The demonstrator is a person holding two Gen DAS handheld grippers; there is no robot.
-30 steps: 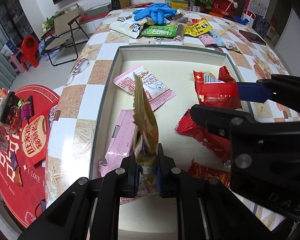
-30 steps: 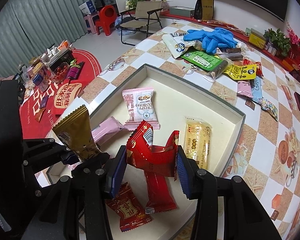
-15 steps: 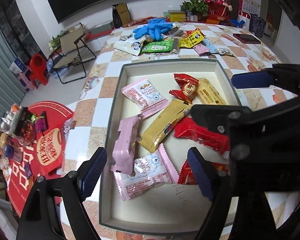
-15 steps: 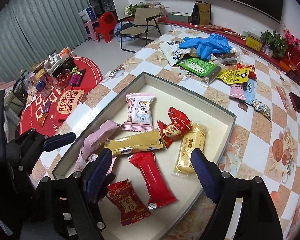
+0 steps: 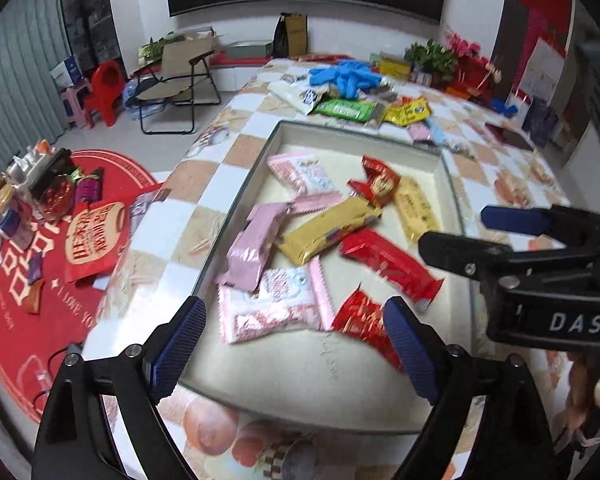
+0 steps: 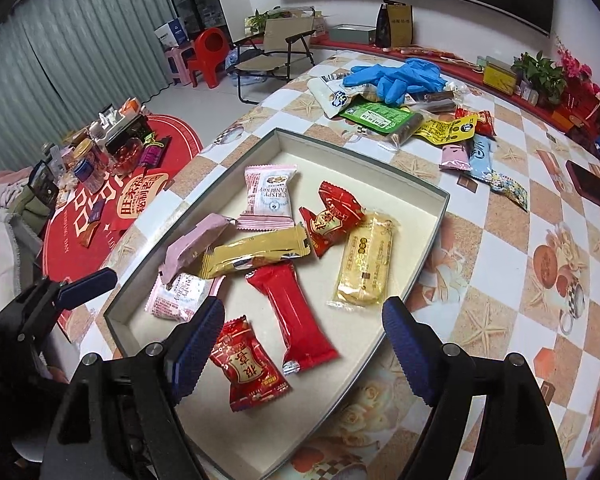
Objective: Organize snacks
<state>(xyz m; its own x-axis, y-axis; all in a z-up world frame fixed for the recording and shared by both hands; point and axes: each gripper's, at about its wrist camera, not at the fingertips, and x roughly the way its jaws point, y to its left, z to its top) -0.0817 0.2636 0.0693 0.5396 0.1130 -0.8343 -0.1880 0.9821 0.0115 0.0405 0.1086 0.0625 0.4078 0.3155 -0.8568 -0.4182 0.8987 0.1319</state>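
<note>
Both packets are out of the jaws since a second ago: the long gold foil snack bar [image 6: 256, 255] that the left gripper [image 5: 292, 346] had pinched upright now lies flat in the shallow cream-lined grey tray [image 6: 428, 248], and the crumpled red candy wrapper [image 6: 332, 218] from the right gripper [image 6: 302, 344] sits just beyond it, touching its far end. Left jaws are wide and opening a touch more, nothing between the pads. Right jaws stand wide too, nothing gripped, hovering over the tray's near end. Both grippers look pulled back from the tray.

Tray also holds two pink printed cracker packets [image 6: 270, 196], a plain pink bar [image 6: 190, 246], a long red foil bar [image 6: 292, 312], a pale yellow biscuit pack [image 6: 366, 262] and a red pouch with gold characters [image 6: 246, 364]. It's a loose heap, with several overlapping.

More snacks still sit on the checkered tablecloth [image 6: 512, 240] past the tray: green pack [image 6: 376, 116], yellow sachet [image 6: 446, 130], and small pink and blue packets, partly under blue nitrile gloves [image 6: 396, 74].

Suggestion for the next step:
- clear the tray rim before reaching, the far wall sits between the grippers and the pile
- take the outer packets first, since the pink/blue ones look free of the gloves
- pinch foil packs by a sealed end, as flat faces will likely slip
- drop into the bare far-right corner of the tray, not on the heap
</note>
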